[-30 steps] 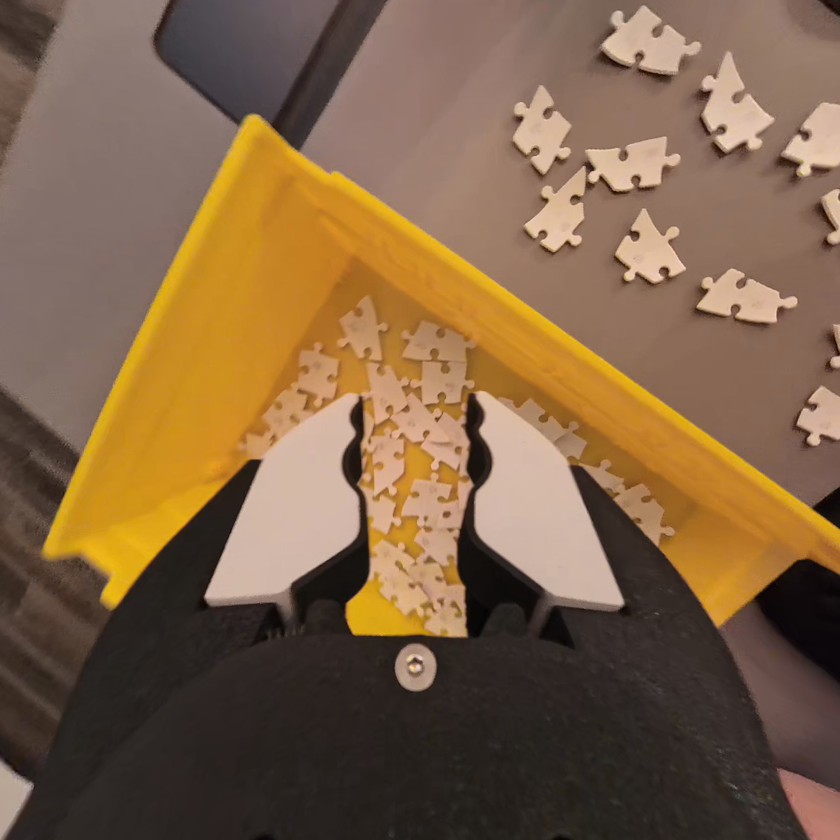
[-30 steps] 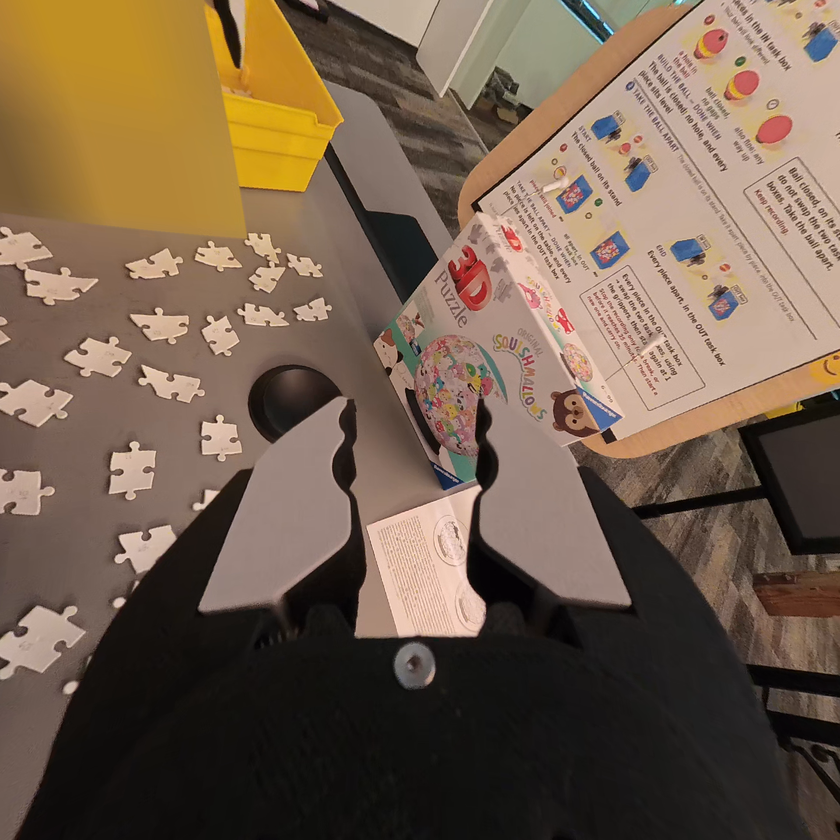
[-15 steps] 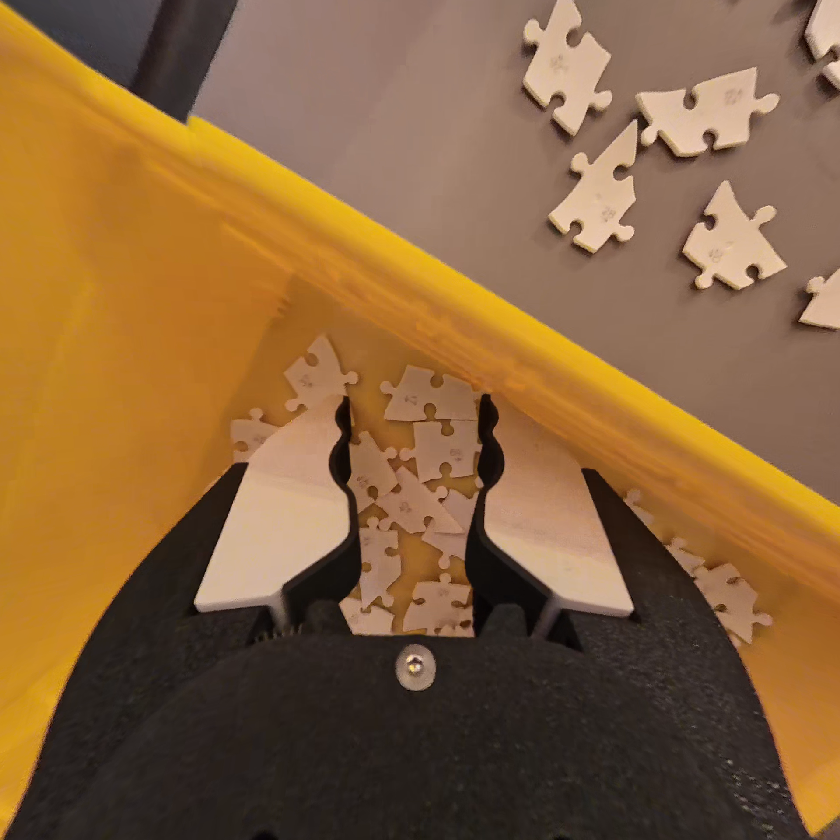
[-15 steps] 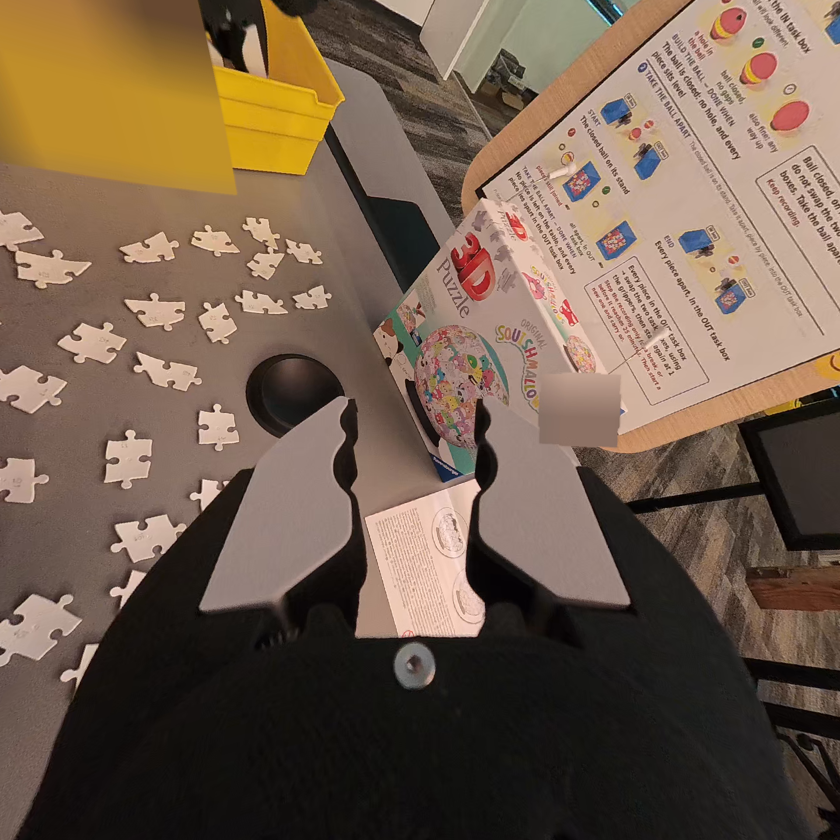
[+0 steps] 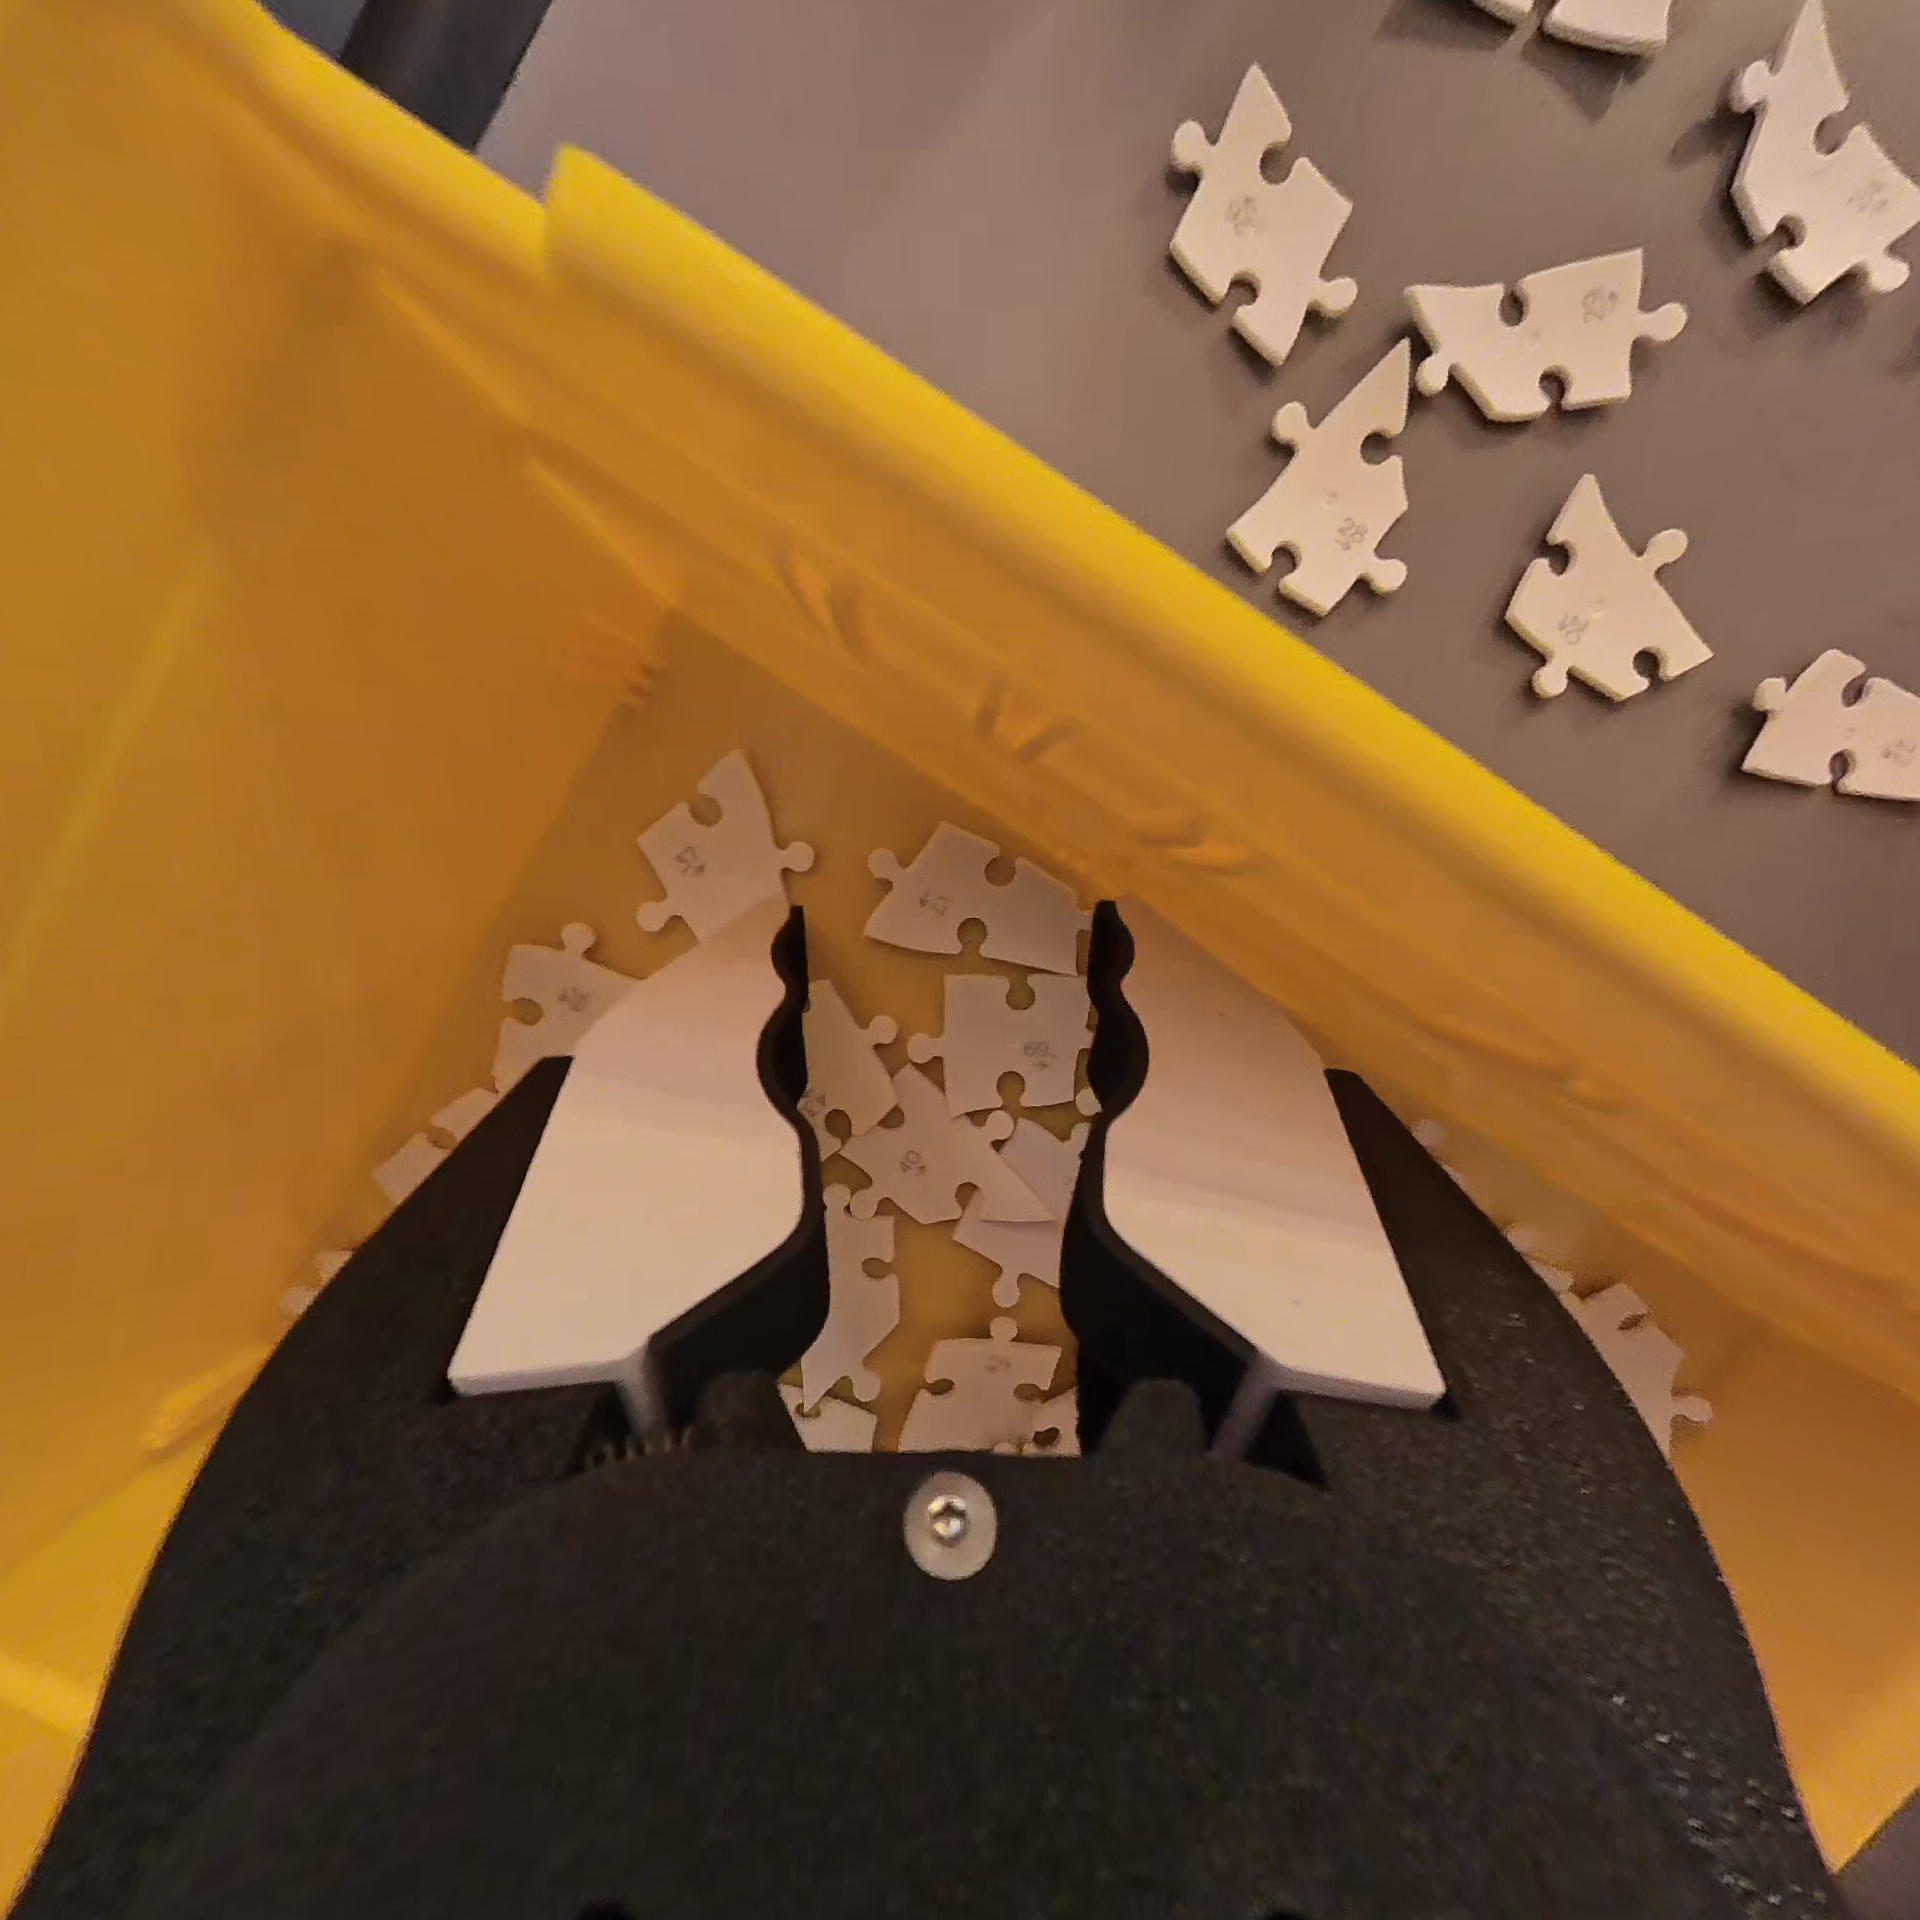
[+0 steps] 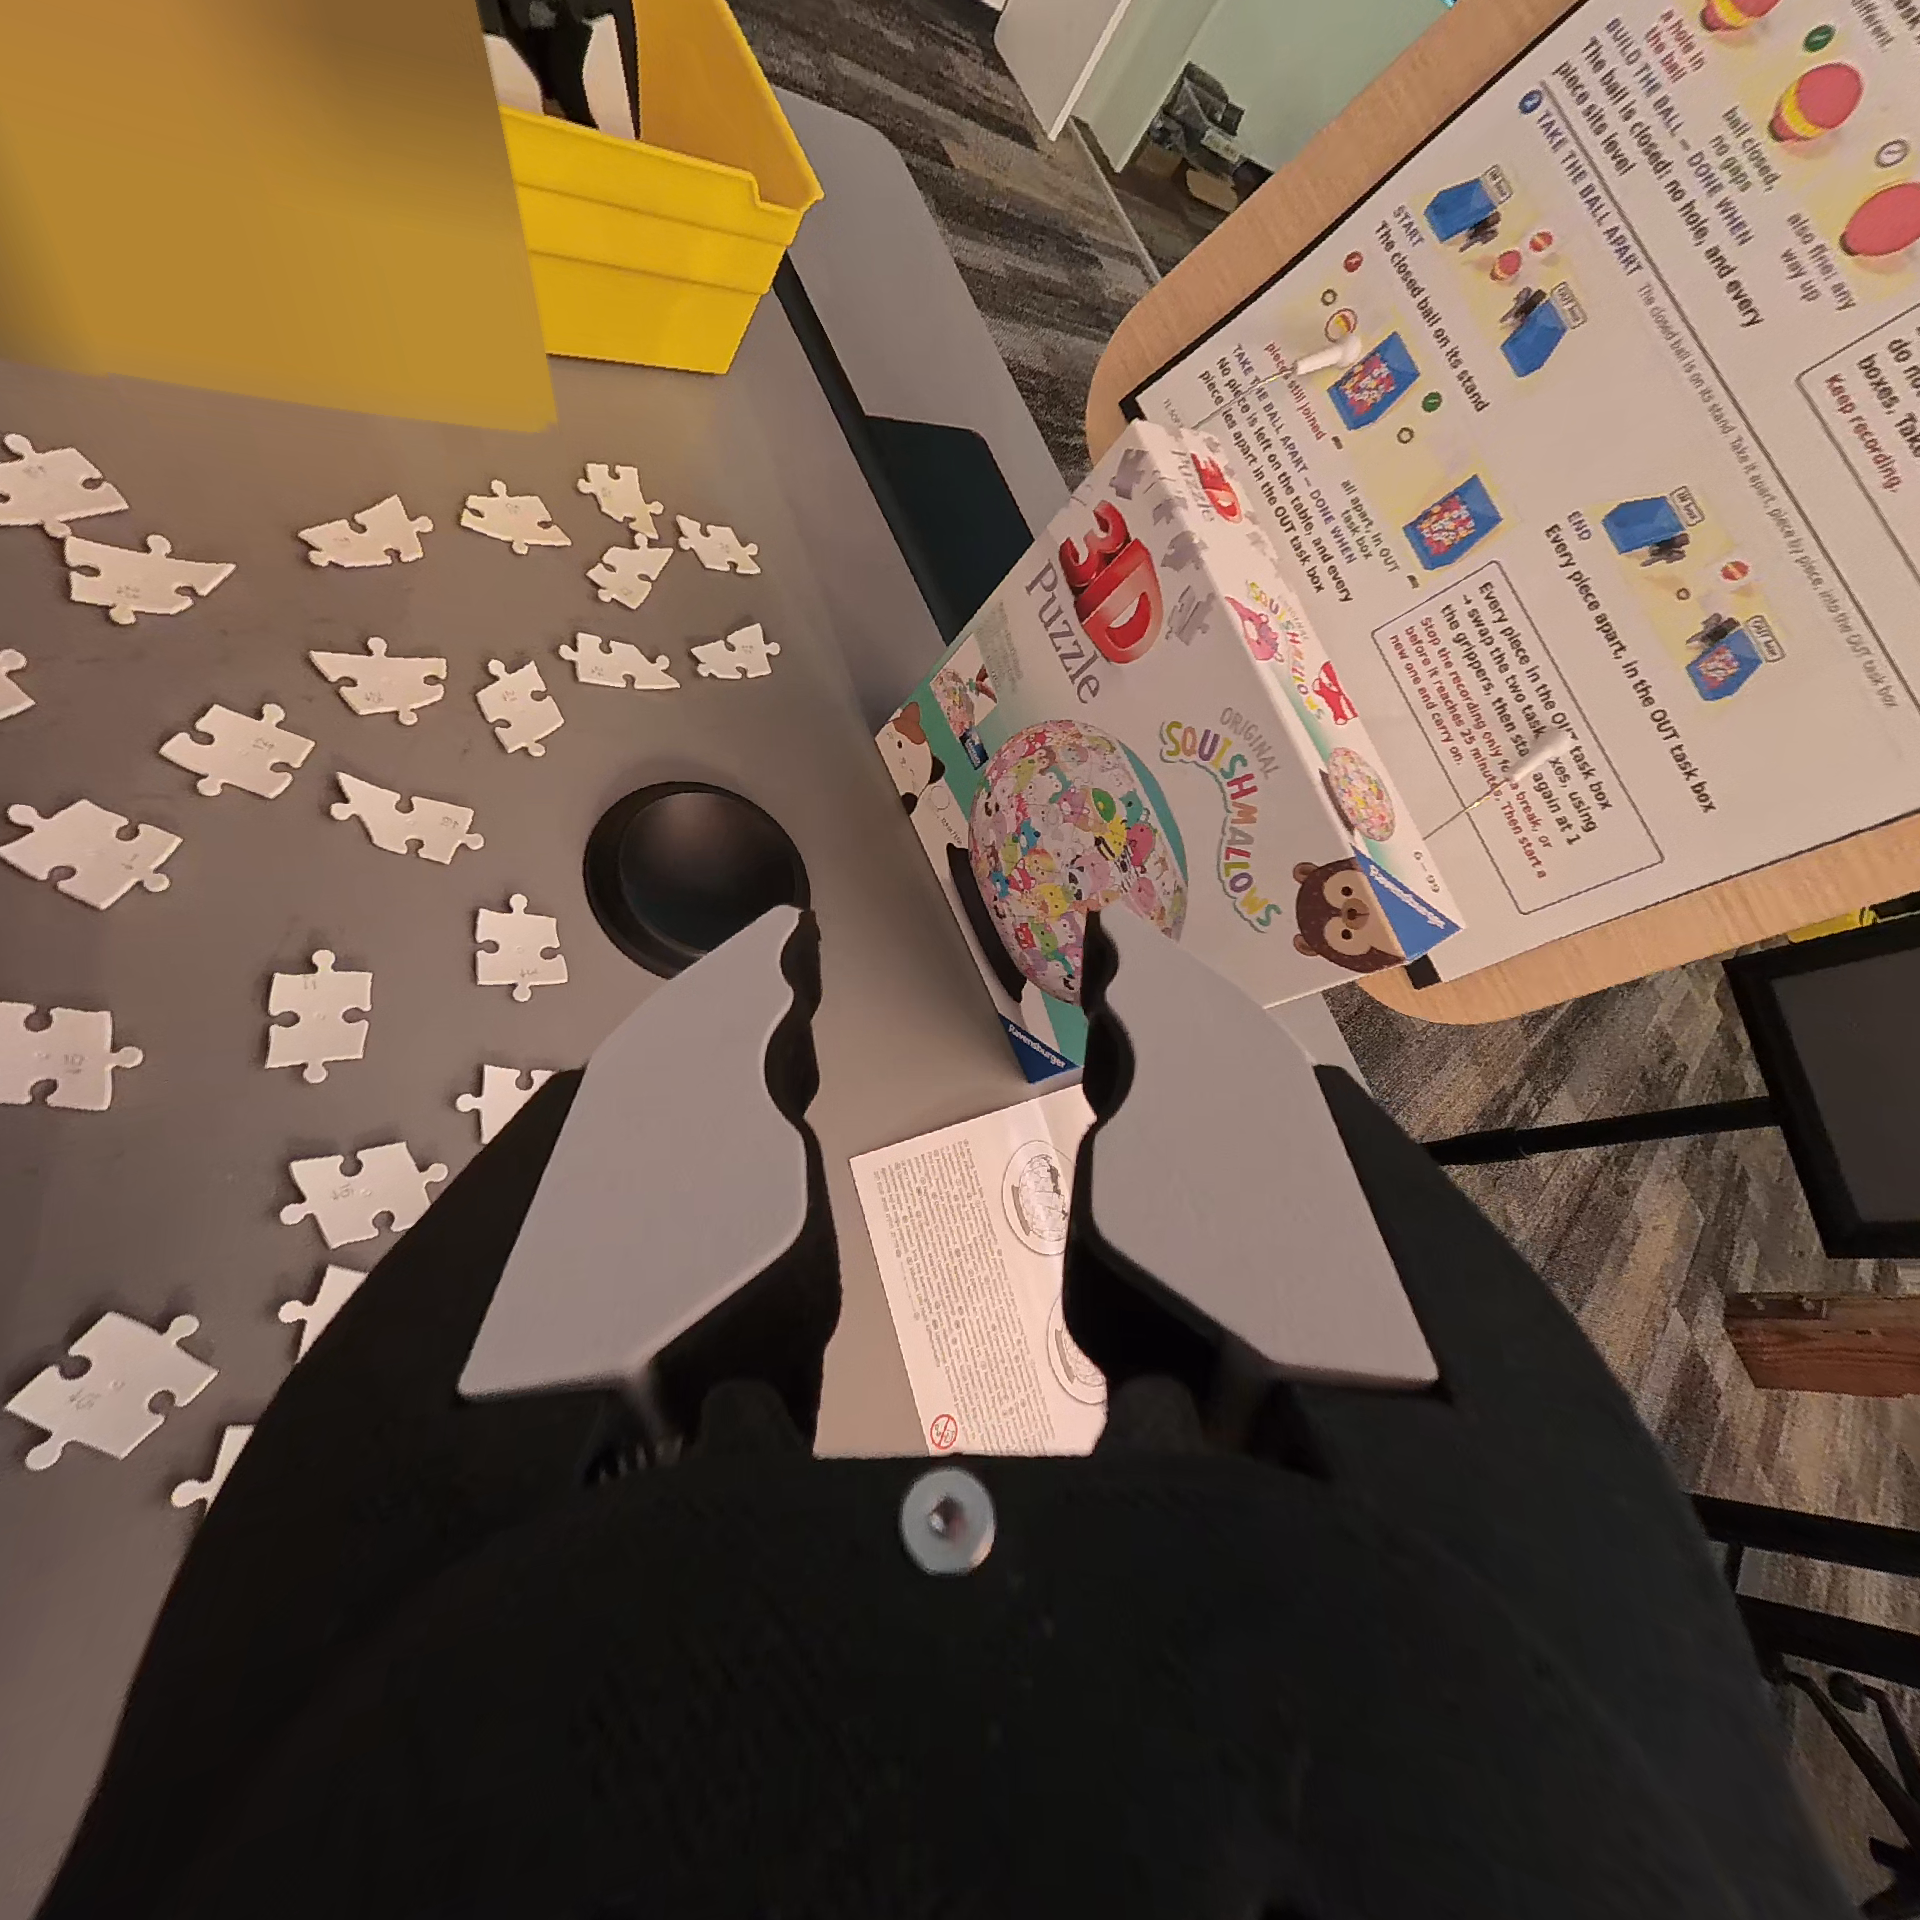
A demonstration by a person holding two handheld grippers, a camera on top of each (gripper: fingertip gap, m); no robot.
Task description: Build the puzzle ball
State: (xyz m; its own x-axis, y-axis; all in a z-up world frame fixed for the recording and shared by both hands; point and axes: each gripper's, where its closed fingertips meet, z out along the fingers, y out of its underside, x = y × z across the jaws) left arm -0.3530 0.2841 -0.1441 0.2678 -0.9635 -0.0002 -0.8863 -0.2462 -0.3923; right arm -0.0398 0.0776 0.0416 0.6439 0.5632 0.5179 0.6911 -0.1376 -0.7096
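My left gripper (image 5: 945, 920) is open and empty, lowered inside a yellow bin (image 5: 935, 499), just above several white puzzle pieces (image 5: 1003, 1039) heaped on the bin floor. More white pieces (image 5: 1558, 332) lie spread face down on the grey table beyond the bin wall. My right gripper (image 6: 945, 925) is open and empty, held above the table's right edge. Spread pieces (image 6: 384, 675) lie to its left, and a black round stand (image 6: 691, 873) sits just ahead of its left finger. The left gripper also shows far off in the right wrist view (image 6: 566, 62), inside the bin (image 6: 665, 229).
A colourful puzzle box (image 6: 1164, 748) stands at the table's right edge, with a white printed leaflet (image 6: 977, 1278) under my right gripper. A wooden board with a printed instruction sheet (image 6: 1621, 436) lies to the right. Carpeted floor and a dark monitor (image 6: 1849, 1091) lie beyond. Across from one pair of fingers to the other is roughly 40 cm.
My left gripper has moved down and forward, deeper into the yellow bin, closer to the pieces. My right gripper has drifted slightly; its jaws stay open.
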